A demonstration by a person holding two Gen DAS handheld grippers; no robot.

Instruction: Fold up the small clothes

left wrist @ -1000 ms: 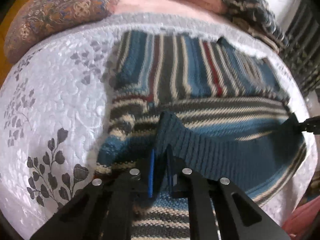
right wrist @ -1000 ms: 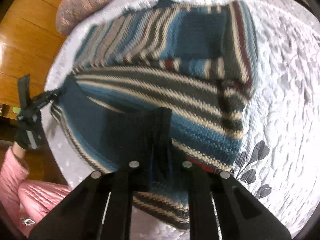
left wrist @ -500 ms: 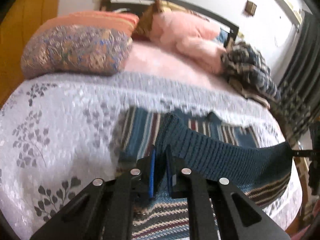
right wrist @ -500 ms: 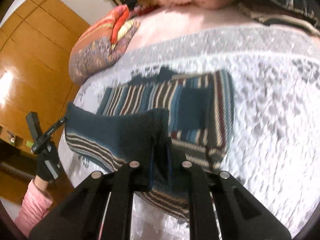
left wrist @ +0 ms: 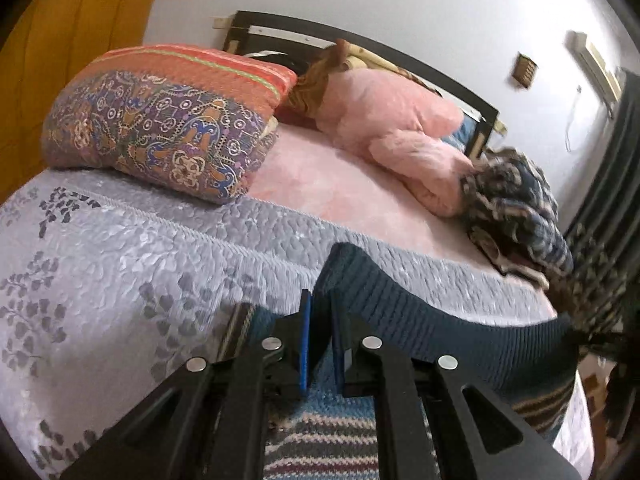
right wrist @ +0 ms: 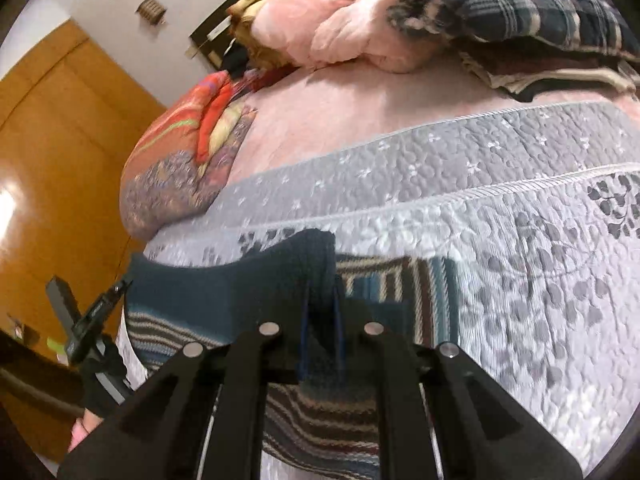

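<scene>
Left gripper (left wrist: 320,340) clenched on the navy ribbed hem of the striped knitted sweater (left wrist: 420,328), right gripper (right wrist: 320,344) clamped on its other corner. Hem lifted taut above the grey quilted bedspread (right wrist: 500,240); patterned pillow (left wrist: 160,120) at ten o'clock. No readable writing.

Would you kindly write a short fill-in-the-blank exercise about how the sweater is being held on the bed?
1. Each hand-held gripper, left and right, is shut on the sweater's dark ____ ribbed hem.
2. The striped sweater lies on a grey ____ quilt.
3. The hem hangs ____ between the two grippers.

Missing words: blue; leaf-patterned; stretched
</scene>
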